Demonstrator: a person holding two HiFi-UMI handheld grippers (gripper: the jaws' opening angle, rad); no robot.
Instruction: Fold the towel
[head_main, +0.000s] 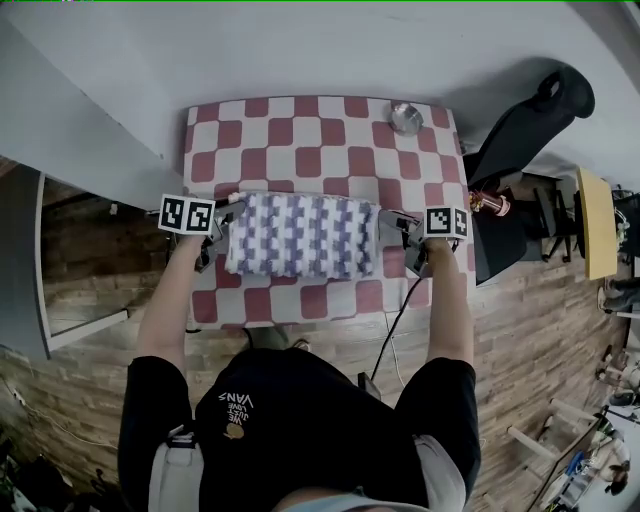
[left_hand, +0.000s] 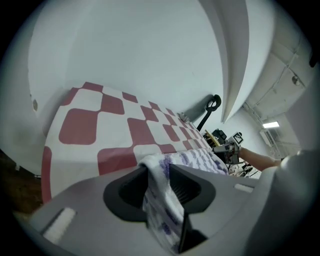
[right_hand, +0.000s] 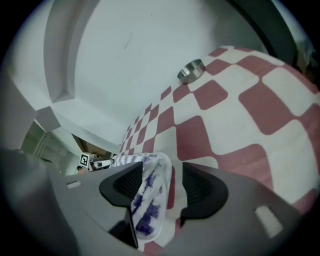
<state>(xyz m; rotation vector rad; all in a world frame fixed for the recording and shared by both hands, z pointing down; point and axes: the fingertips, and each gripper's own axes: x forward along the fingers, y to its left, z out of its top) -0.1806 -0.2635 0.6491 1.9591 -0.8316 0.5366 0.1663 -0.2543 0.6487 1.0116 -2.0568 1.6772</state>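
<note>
My left gripper (left_hand: 157, 186) has its jaws only narrowly apart, and the towel (left_hand: 161, 202) fills the gap, with a thick white-and-purple fold standing between the two dark pads and touching both. My right gripper (right_hand: 162, 186) has its jaws spread wider. The towel's end (right_hand: 149, 197) lies between them and leans against the one pad, with a clear gap to the other, so it isn't pinching anything. In the head view, my left gripper (head_main: 222, 232) is at the towel's left short edge and my right gripper (head_main: 398, 238) at its right short edge, each with its marker cube on the outer side, the left cube (head_main: 187, 214) and the right cube (head_main: 446, 221). The towel (head_main: 300, 235) lies between them as a flat folded rectangle, its long side running left to right across the nearer half of the table. It rests on the red-and-white checked tablecloth (head_main: 310, 130), which covers the table. Towards the far right corner of the cloth, well away from the towel, is a small metal bowl (head_main: 406, 117), which my right gripper view also shows (right_hand: 191, 71). A pale wall rises beyond the table. To the right is a black chair (head_main: 530, 120), and wooden flooring (head_main: 530, 330) runs around and beneath me.
</note>
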